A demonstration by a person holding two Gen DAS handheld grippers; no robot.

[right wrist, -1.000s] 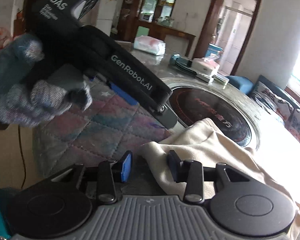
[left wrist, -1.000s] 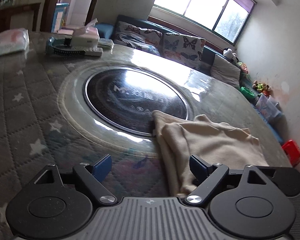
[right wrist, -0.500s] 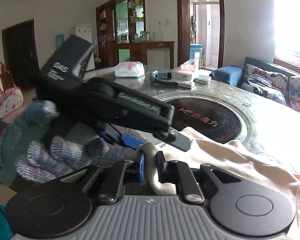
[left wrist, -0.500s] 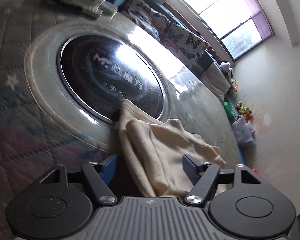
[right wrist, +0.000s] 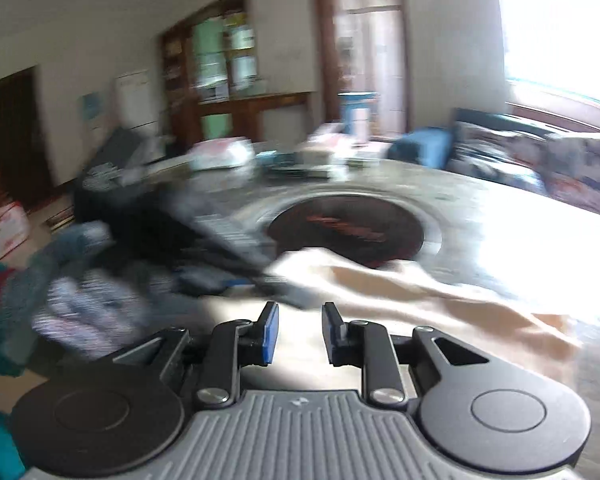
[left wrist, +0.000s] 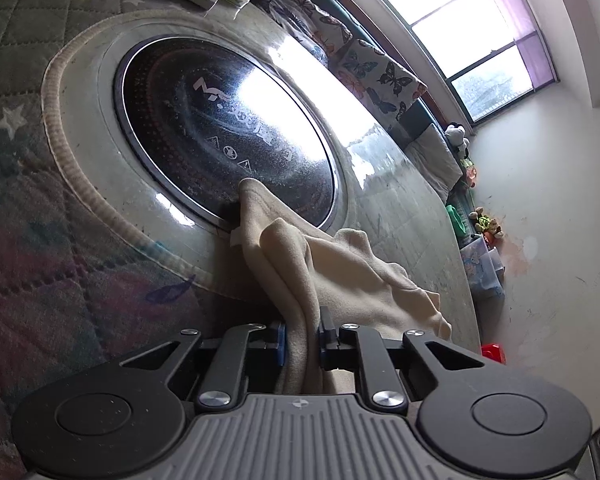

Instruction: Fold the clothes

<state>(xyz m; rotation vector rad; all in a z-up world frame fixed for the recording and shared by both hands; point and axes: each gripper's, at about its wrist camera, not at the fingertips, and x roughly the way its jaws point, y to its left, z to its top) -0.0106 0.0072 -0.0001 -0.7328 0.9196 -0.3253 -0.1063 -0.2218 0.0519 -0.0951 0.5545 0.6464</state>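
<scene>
Left tongs point(left wrist: 302, 340) closed since earlier, cloth point(left wrist: 340, 276) now pinched | right tongs point(right wrist: 298, 334) released, jaws apart above cloth point(right wrist: 400, 284) | cloth draped on bench point(left wrist: 412, 216), touching hob point(left wrist: 224, 128) rim

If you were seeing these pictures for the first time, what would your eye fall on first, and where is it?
First the cream garment, bunched near the table's edge and pinched between the left gripper fingers. Next the big round black glass plate set into the table just beyond it, glaring with window light. In the right wrist view, the right gripper hangs open above the cloth, with everything else smeared by blur.
</scene>
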